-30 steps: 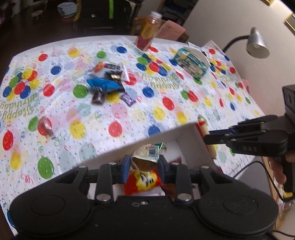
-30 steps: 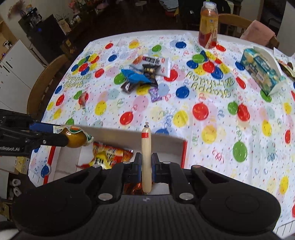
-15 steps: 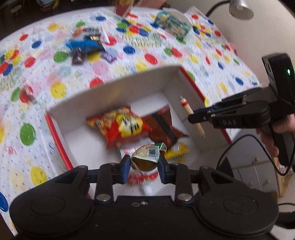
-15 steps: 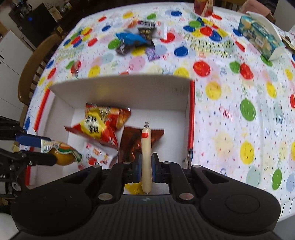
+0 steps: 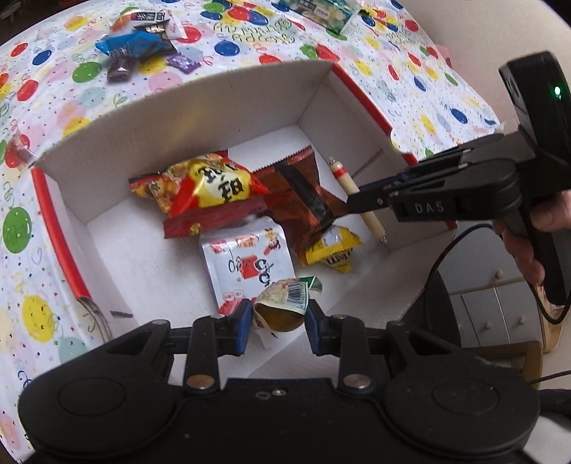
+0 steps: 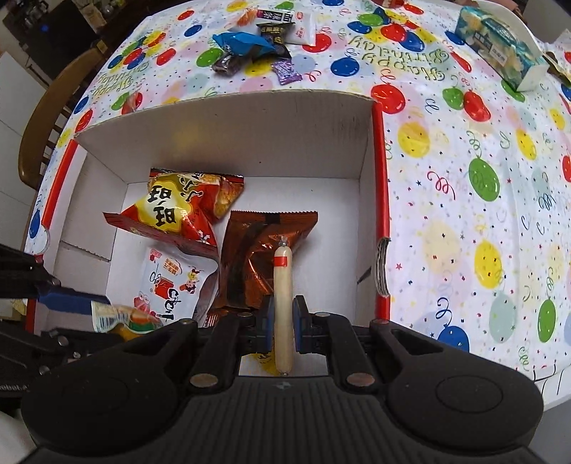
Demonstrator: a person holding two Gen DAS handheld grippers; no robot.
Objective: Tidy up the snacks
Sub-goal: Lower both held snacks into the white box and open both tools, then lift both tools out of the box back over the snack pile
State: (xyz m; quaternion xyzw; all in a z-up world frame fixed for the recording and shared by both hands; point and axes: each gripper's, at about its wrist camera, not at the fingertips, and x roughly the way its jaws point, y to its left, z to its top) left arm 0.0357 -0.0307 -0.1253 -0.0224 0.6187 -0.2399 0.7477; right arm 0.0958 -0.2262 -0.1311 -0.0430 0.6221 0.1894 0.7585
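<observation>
Above the open cardboard box (image 6: 228,142), the right gripper (image 6: 283,323) clamps a sausage stick (image 6: 283,303) pointing forward along its fingers, while the left gripper (image 5: 278,321) pinches a wrapped snack (image 5: 285,303) directly over the packets.

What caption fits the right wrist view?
Right gripper holds a sausage stick over the white box of snack bags.

yellow packet (image 5: 330,250): partly hidden under the brown packet (image 5: 303,200).
white packet (image 6: 171,285): lower end covered by the left gripper (image 6: 71,303).
green box (image 5: 317,10): cut by top edge.
small candies (image 6: 249,46): print too small to read.
</observation>
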